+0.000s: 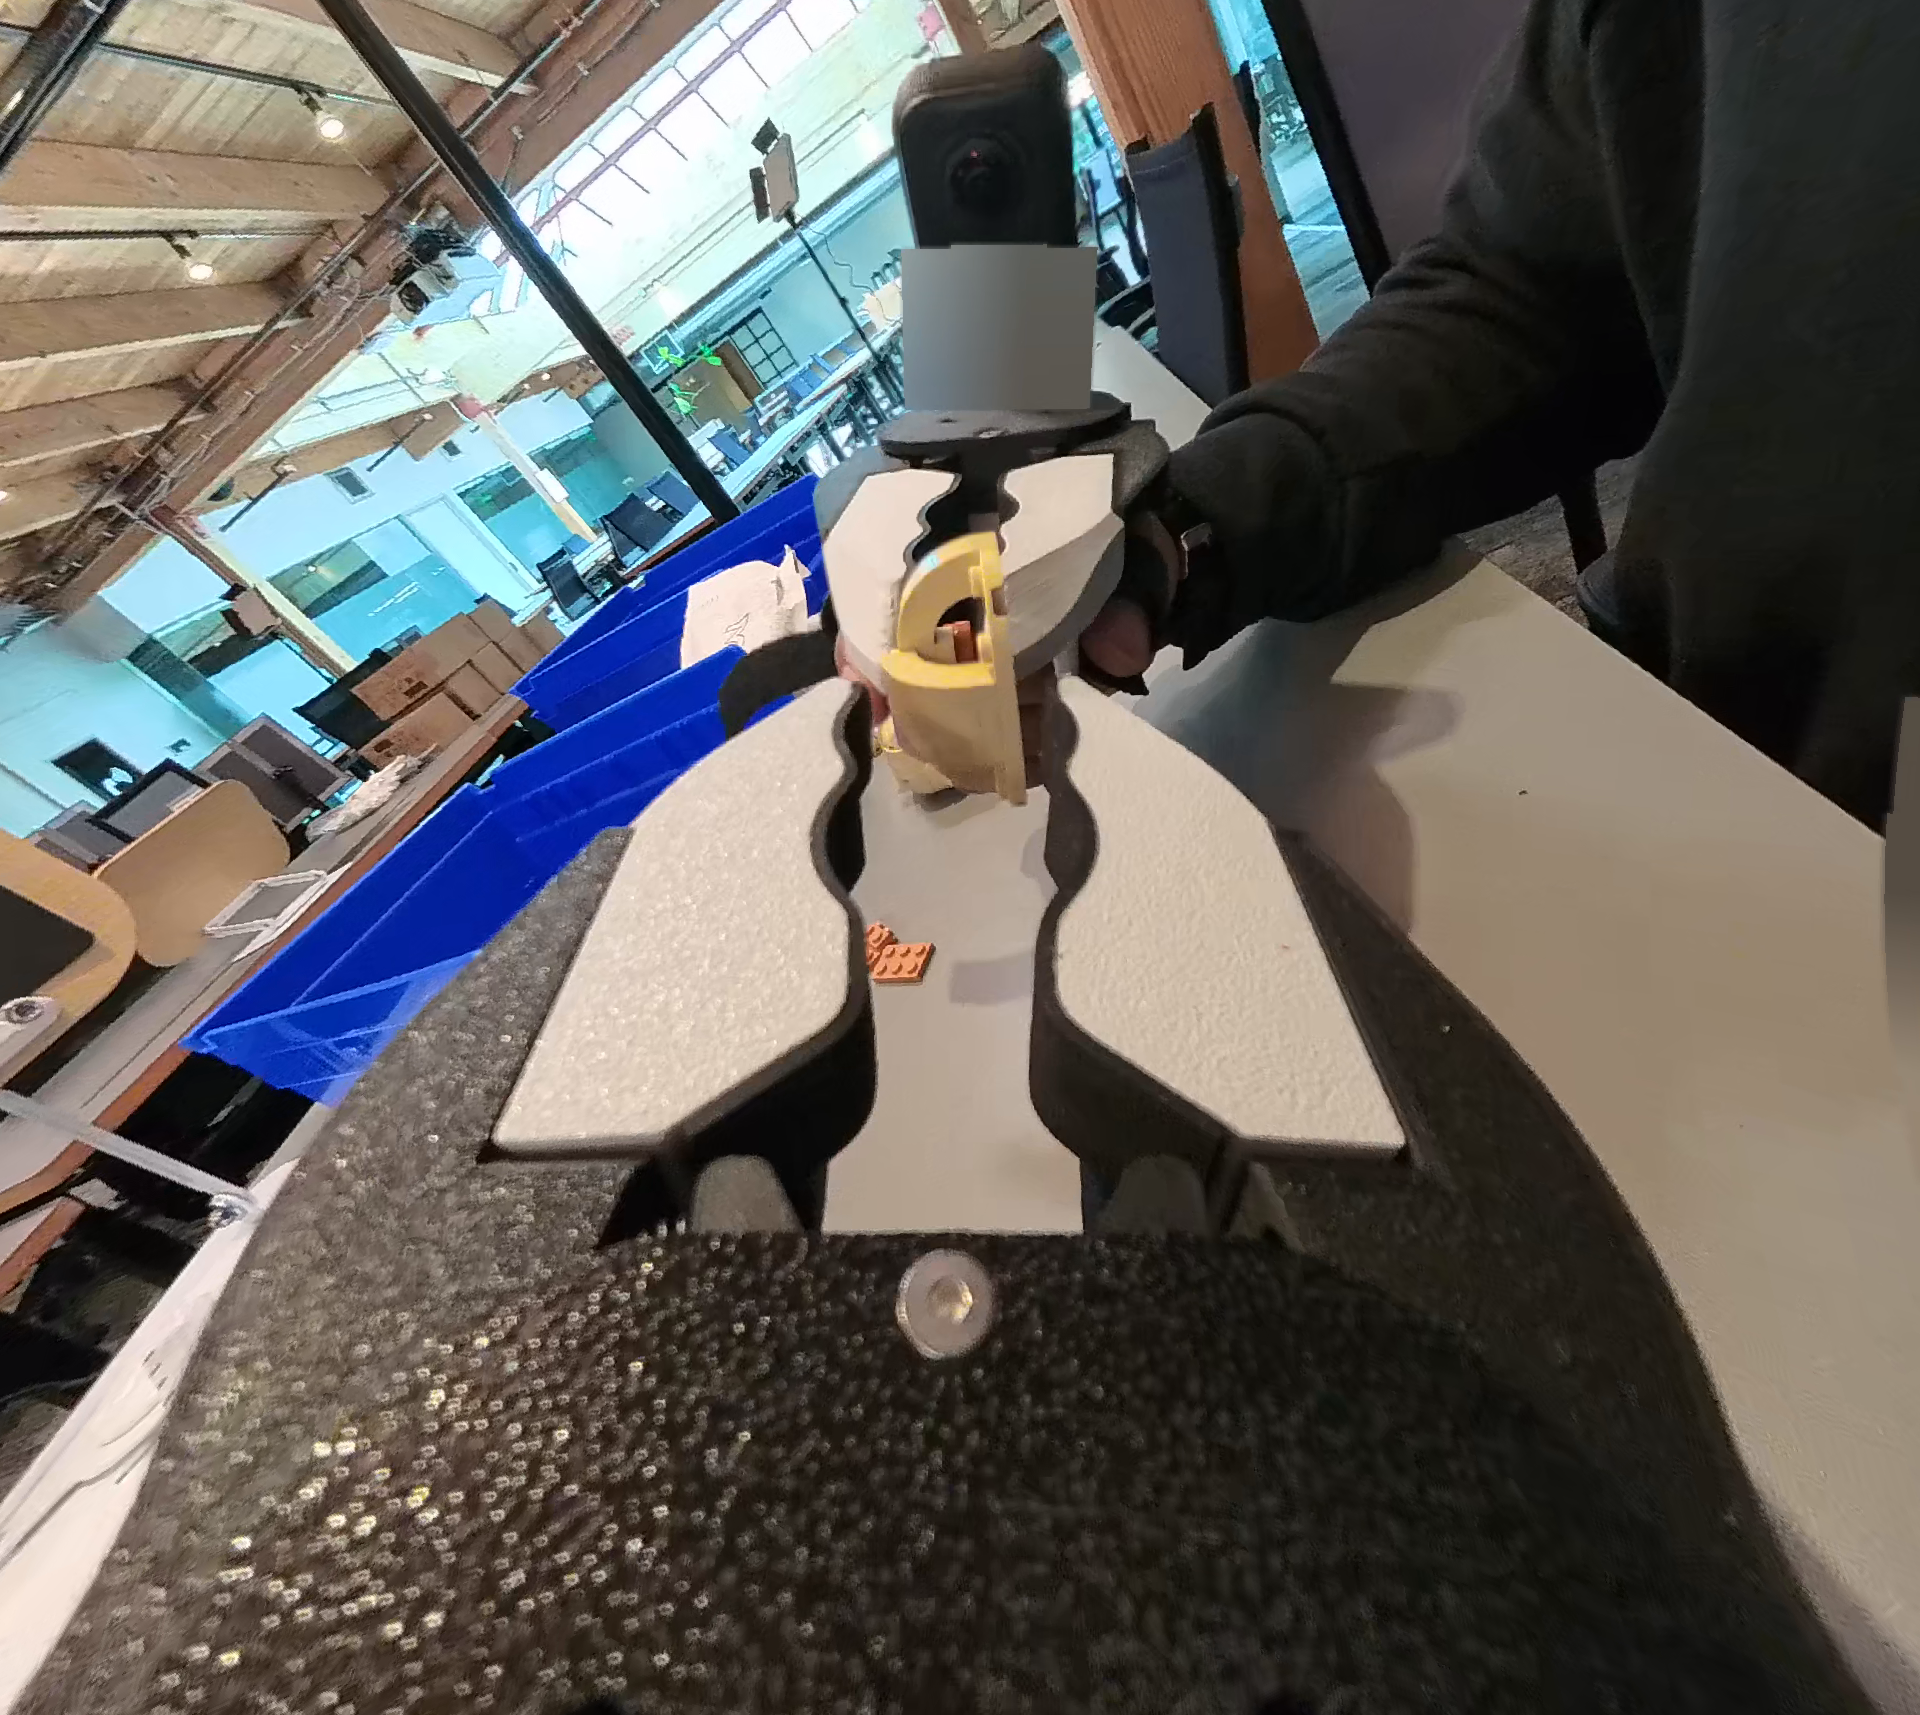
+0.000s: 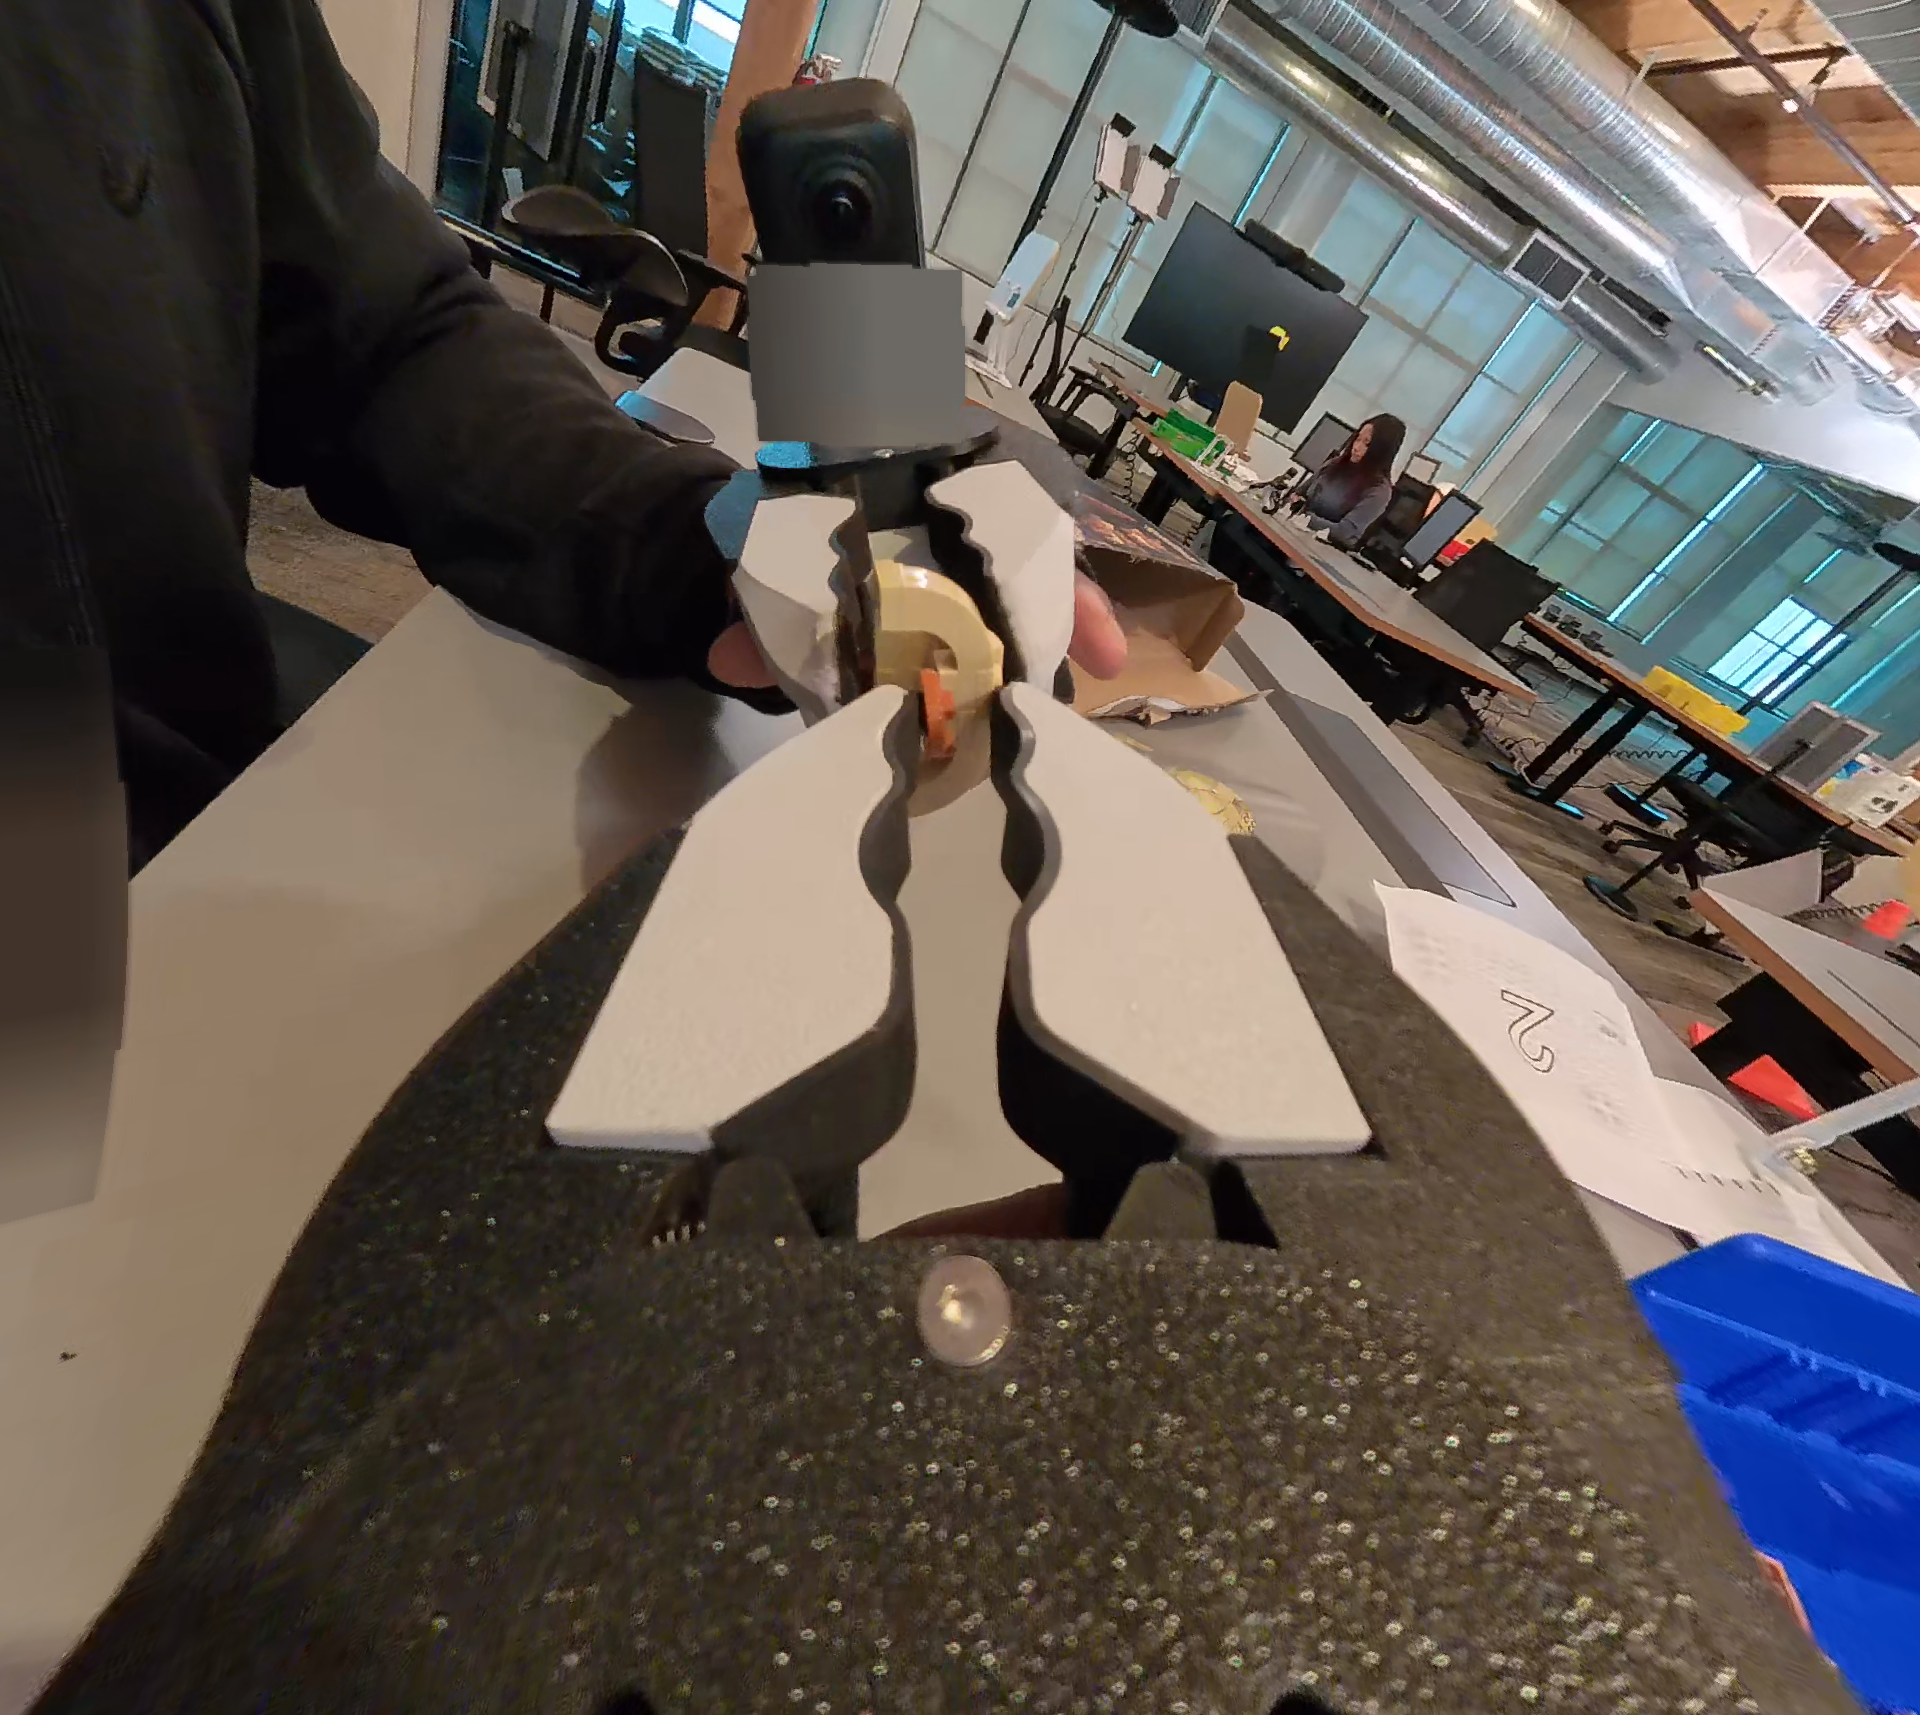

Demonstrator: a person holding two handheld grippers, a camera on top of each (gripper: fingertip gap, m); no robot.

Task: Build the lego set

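Observation:
A tan lego assembly [image 1: 961, 725] with a rounded arch is held up above the grey table [image 1: 1558, 886]. My left gripper [image 1: 956, 709] is shut on it from both sides. In the right wrist view the assembly [image 2: 951, 616] sits between the left gripper's fingers [image 2: 1023, 564]. My right gripper [image 2: 948, 701] faces the left one, tip to tip, and is shut on a small orange piece [image 2: 938, 711] pressed against the front of the assembly. A gloved hand holds each gripper. Small orange plates [image 1: 900, 956] lie on the table under my left gripper.
Blue bins [image 1: 582, 792] line the table's left side in the left wrist view; one blue bin [image 2: 1808, 1416] is at lower right. A printed sheet [image 2: 1558, 1052], an open cardboard box [image 2: 1164, 616] and gold pieces [image 2: 1216, 803] lie beyond. A person's dark-sleeved torso is close. Less than 4 cm separates the two grippers' tips.

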